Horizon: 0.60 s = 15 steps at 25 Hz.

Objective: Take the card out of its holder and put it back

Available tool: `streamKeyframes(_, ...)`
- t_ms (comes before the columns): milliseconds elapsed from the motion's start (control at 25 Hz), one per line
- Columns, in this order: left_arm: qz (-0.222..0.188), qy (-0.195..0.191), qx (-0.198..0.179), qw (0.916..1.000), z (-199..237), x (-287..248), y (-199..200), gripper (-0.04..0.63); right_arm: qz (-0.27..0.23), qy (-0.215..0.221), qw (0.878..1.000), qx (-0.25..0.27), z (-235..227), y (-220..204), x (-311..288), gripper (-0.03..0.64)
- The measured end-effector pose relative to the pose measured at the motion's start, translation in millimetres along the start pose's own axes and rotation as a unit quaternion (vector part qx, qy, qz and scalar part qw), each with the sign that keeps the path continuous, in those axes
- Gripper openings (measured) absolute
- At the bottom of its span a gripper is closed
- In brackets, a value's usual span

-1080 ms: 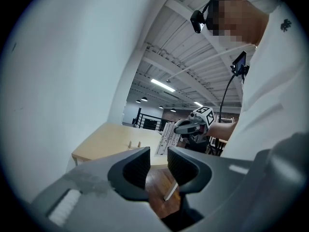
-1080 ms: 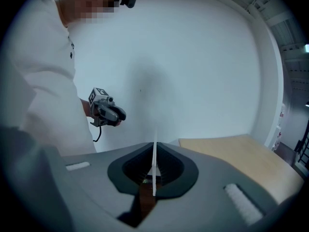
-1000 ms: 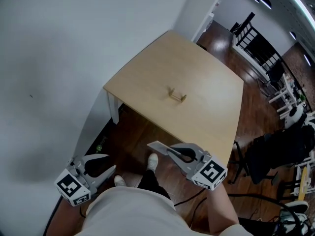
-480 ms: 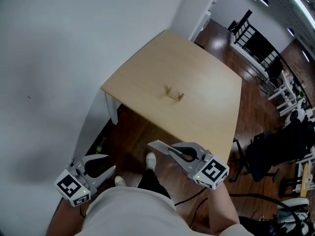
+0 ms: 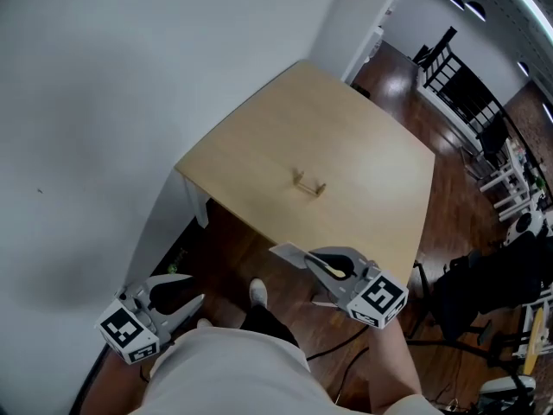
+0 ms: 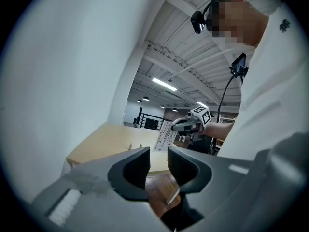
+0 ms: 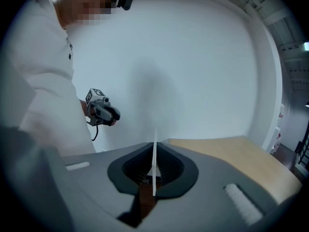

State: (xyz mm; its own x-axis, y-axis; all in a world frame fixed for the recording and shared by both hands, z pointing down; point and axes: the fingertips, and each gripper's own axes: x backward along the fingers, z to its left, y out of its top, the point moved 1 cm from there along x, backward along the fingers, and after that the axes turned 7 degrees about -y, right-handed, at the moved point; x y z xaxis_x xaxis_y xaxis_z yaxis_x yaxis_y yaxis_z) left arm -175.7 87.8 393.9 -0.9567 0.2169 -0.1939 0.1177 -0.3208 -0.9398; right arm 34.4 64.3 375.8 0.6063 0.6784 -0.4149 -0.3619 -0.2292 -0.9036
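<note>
My right gripper [image 5: 321,268] is clenched on the card [image 5: 288,254]. In the right gripper view its jaws pinch the thin white card [image 7: 154,158] edge-on, with the upper part of the card standing clear above them. My left gripper [image 5: 186,288] hangs low at my side near the white wall [image 5: 104,102]. Its jaws stand apart with nothing between them, which the left gripper view [image 6: 158,161] shows plainly. The holder [image 5: 308,183] is a small wooden stand with two short uprights. It sits empty near the middle of the light wooden table [image 5: 371,137], well apart from the card, which I hold out over the dark floor [image 5: 233,240] short of the table's near edge. So I judge the first half of the task done and the return in hand: the card is out and has to go back. Next I need to carry my right gripper in over the table to the holder, turn the card so its lower edge runs along the slot between the uprights, and lower it straight in before letting go. The stand looks light and nothing steadies it, so a skewed approach could push it or tip it. My left gripper is free to brace it if need be.
</note>
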Motion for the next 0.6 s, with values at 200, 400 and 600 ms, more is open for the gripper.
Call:
streamKeyframes(200,-0.006,0.023,0.004,0.9997,29,-41,18,0.121,-0.003,0.008,1.000,0.003,-70,-8,-14,0.020)
streamKeyframes(400,-0.009,0.040,0.007,0.9991,54,-84,38,0.120,0.000,0.016,1.000,0.010,-142,-17,-33,0.020)
streamKeyframes(600,-0.006,0.055,0.014,0.9984,75,-121,47,0.121,0.011,0.019,1.000,0.012,-204,-36,-52,0.020)
